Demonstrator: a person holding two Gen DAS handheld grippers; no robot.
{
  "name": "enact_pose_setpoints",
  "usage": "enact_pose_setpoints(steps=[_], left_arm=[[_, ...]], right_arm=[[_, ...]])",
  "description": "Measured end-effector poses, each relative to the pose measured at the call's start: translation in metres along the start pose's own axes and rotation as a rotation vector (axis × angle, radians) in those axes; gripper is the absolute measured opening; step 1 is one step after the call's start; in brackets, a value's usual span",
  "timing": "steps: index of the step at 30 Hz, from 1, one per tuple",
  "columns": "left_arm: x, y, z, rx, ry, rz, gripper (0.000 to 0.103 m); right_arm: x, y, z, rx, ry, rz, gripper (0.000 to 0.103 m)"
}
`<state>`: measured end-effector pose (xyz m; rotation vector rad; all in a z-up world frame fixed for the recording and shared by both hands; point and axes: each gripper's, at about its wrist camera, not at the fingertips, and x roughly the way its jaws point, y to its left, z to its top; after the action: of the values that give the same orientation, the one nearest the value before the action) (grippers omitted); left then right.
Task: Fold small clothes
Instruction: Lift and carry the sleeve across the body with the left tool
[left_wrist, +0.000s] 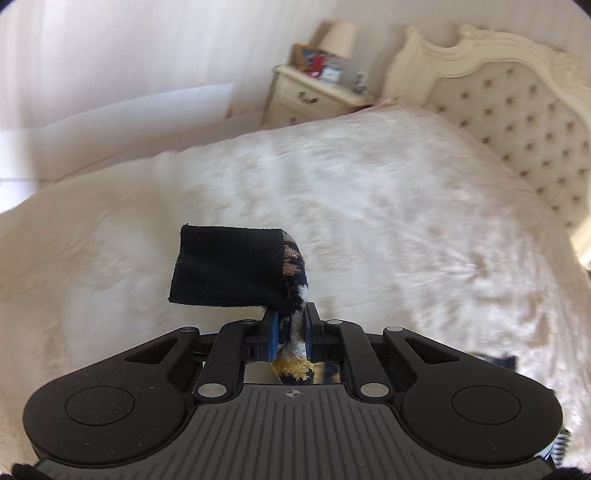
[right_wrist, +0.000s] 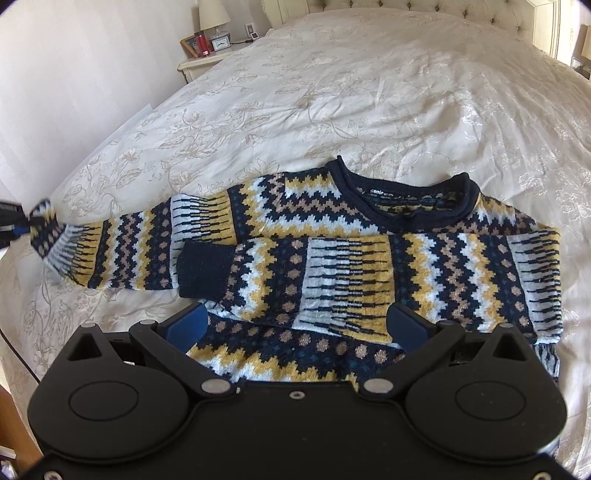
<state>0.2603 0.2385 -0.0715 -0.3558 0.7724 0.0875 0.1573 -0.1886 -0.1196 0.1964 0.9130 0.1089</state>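
Sweater (right_wrist: 332, 258): lay flat near the bed's (right_wrist: 369, 92) near edge.
Left gripper (left_wrist: 290, 332): clamped on the left sleeve (left_wrist: 229, 269).
Right gripper (right_wrist: 295, 325): jaws apart above the folded sleeve.
Nightstand (right_wrist: 195, 64): beside the bed's far-left corner.

A white floral bedspread (right_wrist: 332, 92) covers the bed; beyond stand a tufted headboard (left_wrist: 517, 110) and nightstand (left_wrist: 310, 99) (lamp (right_wrist: 212, 14) on top).

The bedspread (left_wrist: 369, 206) and the nightstand (left_wrist: 314, 98) are smeared by blur in the left wrist view, while in the right wrist view the sweater (right_wrist: 332, 236) has its lower part hidden behind the right gripper (right_wrist: 295, 325), and its collar label is too small to read.
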Motion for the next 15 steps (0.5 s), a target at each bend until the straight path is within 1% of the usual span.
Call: enact_pose_setpoints(steps=[5,8,12,15], left_arm=[[-0.025,-0.065,0.005,0.083,-0.049,-0.136,0.013],[-0.034,-0.105,0.001,0.128,-0.065,-0.206,0.013],[-0.032,-0.157,-0.013,0.167,-0.053,-0.293,0.013],[-0.023,-0.195,-0.029,0.198,-0.032,-0.337,0.013]], right_arm=[[-0.005,-0.013,-0.010,0.015,0.013,0.012,0.102],[-0.012,-0.024,-0.017,0.029,0.012,0.015,0.102],[-0.022,-0.044,-0.026,0.055,0.010,0.014,0.103],[-0.029,-0.062,-0.031,0.081,0.007,0.008,0.102]])
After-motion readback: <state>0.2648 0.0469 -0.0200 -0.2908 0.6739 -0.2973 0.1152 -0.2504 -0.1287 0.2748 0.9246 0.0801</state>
